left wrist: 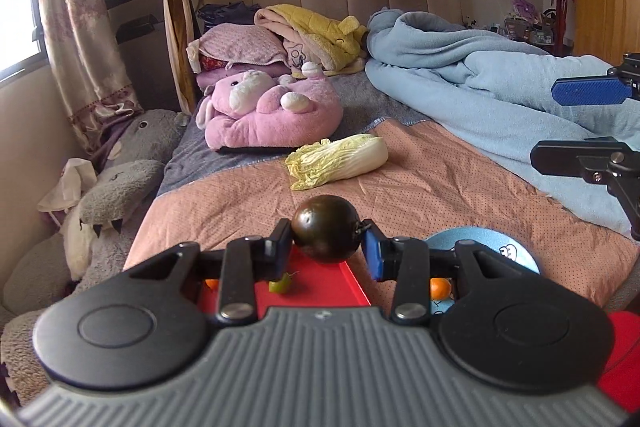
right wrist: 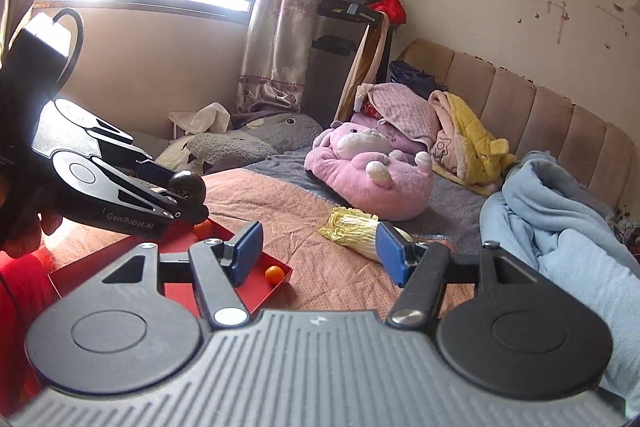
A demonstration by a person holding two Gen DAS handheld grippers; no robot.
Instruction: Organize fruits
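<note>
on the bed [left wrist: 420, 187], largest first: napa cabbage [left wrist: 340, 161] lying on its side mid-quilt, bulky, leafy and soft at the frilly end, firmer at the white base, best taken across the stem. red tray [left wrist: 320, 287] near the bed's edge, stiff, holding 2 small orange fruits [right wrist: 274, 272]. dark round fruit [left wrist: 325, 228] pinched between the left gripper [left wrist: 326, 247] pads, raised above the tray; smooth, glossy, likely slippery, gripped at the widest part. left gripper angled gently downward toward the tray. right gripper [right wrist: 320, 253] spread, nothing between the pads, held up beside, aimed toward the cabbage
</note>
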